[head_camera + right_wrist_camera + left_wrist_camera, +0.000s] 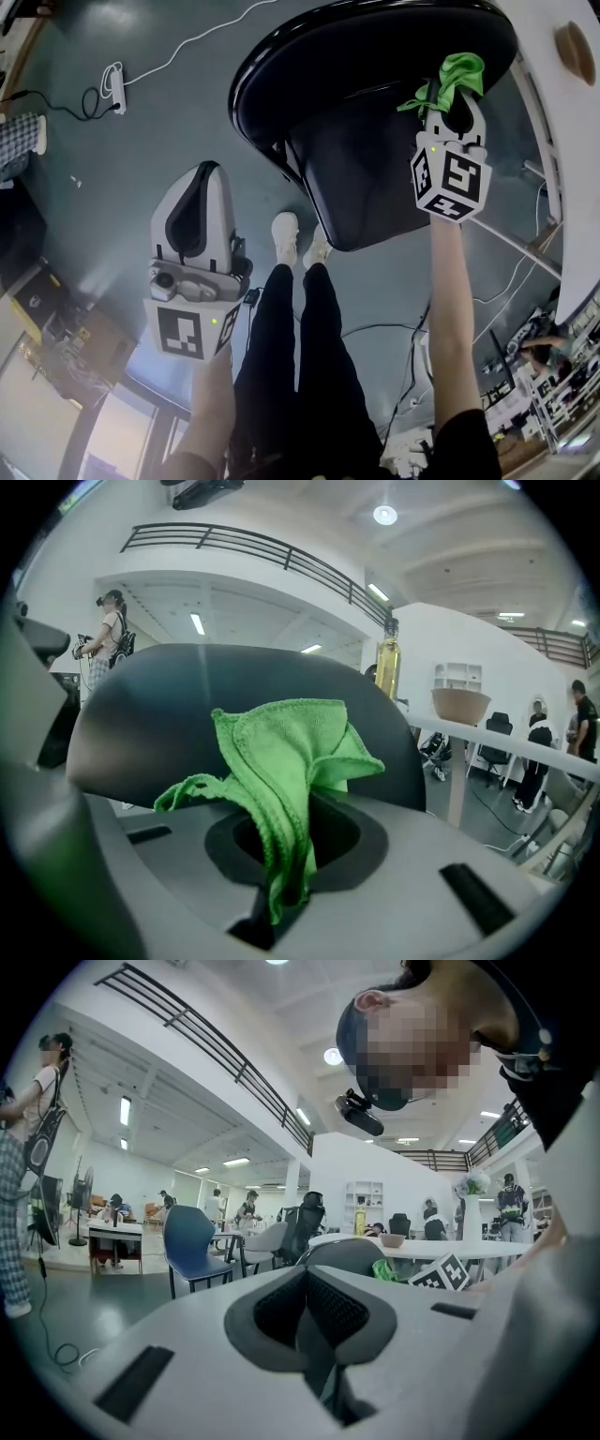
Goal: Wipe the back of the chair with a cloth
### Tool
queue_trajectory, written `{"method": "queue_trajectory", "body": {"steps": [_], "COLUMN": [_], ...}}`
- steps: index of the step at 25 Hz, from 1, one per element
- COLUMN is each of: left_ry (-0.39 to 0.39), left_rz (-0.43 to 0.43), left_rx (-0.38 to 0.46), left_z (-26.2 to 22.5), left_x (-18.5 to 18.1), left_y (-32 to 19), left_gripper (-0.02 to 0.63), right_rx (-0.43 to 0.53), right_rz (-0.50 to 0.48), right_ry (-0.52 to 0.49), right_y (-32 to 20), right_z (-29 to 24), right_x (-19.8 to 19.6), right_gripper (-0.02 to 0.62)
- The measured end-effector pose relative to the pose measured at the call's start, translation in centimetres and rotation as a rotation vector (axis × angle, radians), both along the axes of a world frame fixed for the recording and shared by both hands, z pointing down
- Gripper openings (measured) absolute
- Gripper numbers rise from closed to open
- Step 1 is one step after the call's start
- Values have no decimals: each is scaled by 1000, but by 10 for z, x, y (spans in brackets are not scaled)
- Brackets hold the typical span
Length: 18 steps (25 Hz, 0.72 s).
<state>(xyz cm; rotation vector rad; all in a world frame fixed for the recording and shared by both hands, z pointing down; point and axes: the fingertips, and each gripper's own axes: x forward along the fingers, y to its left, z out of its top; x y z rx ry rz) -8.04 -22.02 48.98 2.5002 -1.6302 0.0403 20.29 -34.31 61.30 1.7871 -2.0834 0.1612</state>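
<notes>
Grey floor [141,141] below us, the right gripper [453,98] pinches the green cloth [281,761] just before the black chair back [141,714], the left gripper [202,183] hangs well apart, jaws together and empty, so the wipe looks ready to start: next we press and sweep across.

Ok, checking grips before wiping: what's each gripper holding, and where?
Right gripper pinches the green cloth by its bunched lower end; left gripper holds nothing.

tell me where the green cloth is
The green cloth is clamped in the right claw, upper right of the head view, up by the black chair back.
</notes>
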Motion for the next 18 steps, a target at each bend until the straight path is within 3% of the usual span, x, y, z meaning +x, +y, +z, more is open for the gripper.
{"method": "queue_trajectory", "body": {"steps": [18], "left_ry": [9], "left_rz": [-43], "left_rx": [8], "left_z": [-2], "left_x": [-31], "left_y": [8], "left_gripper": [5], "right_rx": [-29], "right_rz": [-210], "right_ry": [-27], "right_y": [43], "right_z": [4], "right_x": [-120], "right_gripper": [44]}}
